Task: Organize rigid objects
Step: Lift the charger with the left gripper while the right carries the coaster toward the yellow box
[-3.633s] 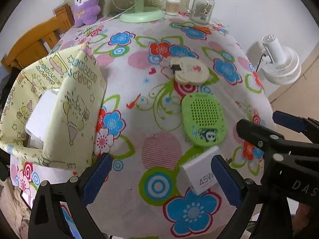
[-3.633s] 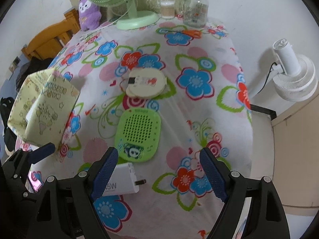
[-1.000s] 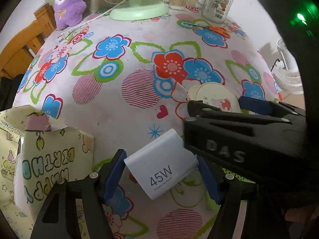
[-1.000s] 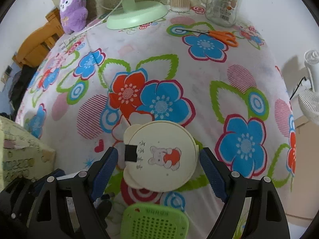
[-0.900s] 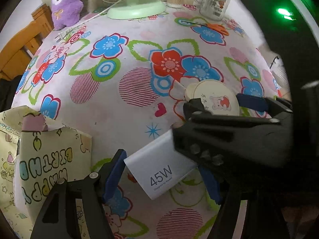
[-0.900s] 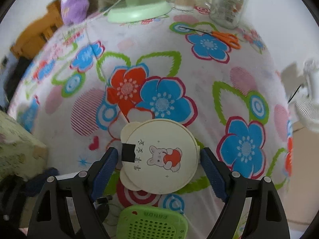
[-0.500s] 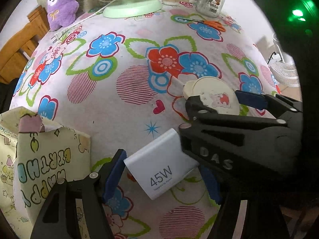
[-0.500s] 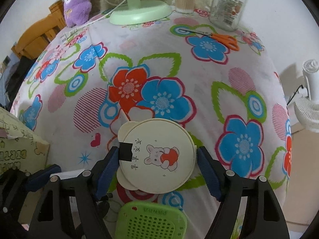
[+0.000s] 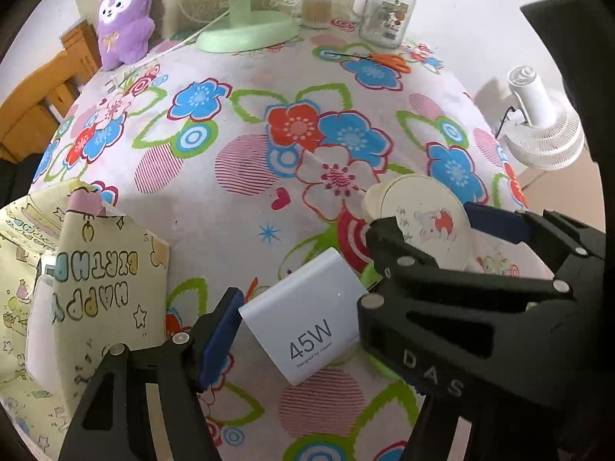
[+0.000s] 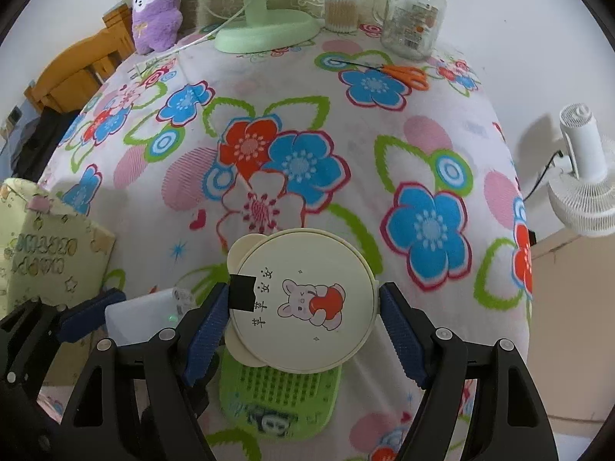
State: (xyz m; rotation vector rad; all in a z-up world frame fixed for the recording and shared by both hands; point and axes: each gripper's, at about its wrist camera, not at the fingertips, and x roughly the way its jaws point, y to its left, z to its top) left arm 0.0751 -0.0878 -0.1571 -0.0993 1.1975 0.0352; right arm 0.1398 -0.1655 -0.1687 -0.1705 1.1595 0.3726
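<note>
left gripper [image 9: 296,330]: clamped on white rectangular plastic 45W charger block [image 9: 307,322], lifted over the floral tablecloth [image 9: 238,161] | right gripper [image 10: 301,317]: pads pressed on round cream bear-eared plastic case [image 10: 303,307], above green perforated plastic box [image 10: 280,403] | yellow paper gift bag [image 9: 96,280]: open, left of charger

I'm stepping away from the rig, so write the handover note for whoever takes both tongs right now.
Left tongs: shut on the white 45W charger, lifted off the cloth.
Right tongs: shut on the round cream bunny case, above the green speaker.
Yellow gift bag stands at the table's left edge with something white inside.
Done: both items gripped.
Left: probably bag them, then fetch the speaker.
</note>
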